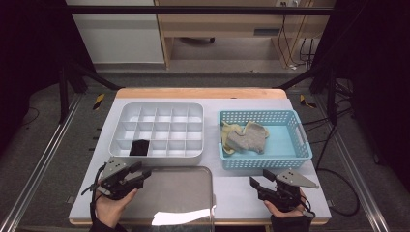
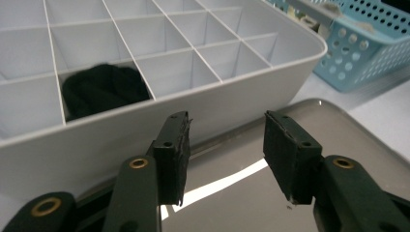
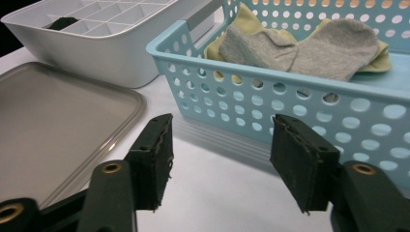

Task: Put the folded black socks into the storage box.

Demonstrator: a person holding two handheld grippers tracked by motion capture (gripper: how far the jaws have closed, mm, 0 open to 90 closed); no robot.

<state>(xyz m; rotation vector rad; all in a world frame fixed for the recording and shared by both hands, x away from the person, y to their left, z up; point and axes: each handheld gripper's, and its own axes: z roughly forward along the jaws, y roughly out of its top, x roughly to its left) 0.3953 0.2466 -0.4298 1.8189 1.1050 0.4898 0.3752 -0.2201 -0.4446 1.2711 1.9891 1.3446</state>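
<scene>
Two socks (image 1: pixel 245 137), grey on yellow, lying in blue basket (image 1: pixel 300 133): soft, light, limp; best pinched at bunched fold. Left gripper (image 2: pixel 226 145) and right gripper (image 3: pixel 220 150) both open, empty.

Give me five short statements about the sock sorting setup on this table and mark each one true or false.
1. A black rolled sock lies in one compartment of the white divided box. True.
2. The blue basket holds nothing. False: grey socks lie in it on top of yellow ones.
3. The left gripper holds a sock. False: its jaws stand open over the metal tray with nothing between them.
4. The right gripper is open, with nothing between its jaws. True.
5. The metal tray sits behind the white divided box. False: it lies in front of the box, at the near edge of the table.
</scene>
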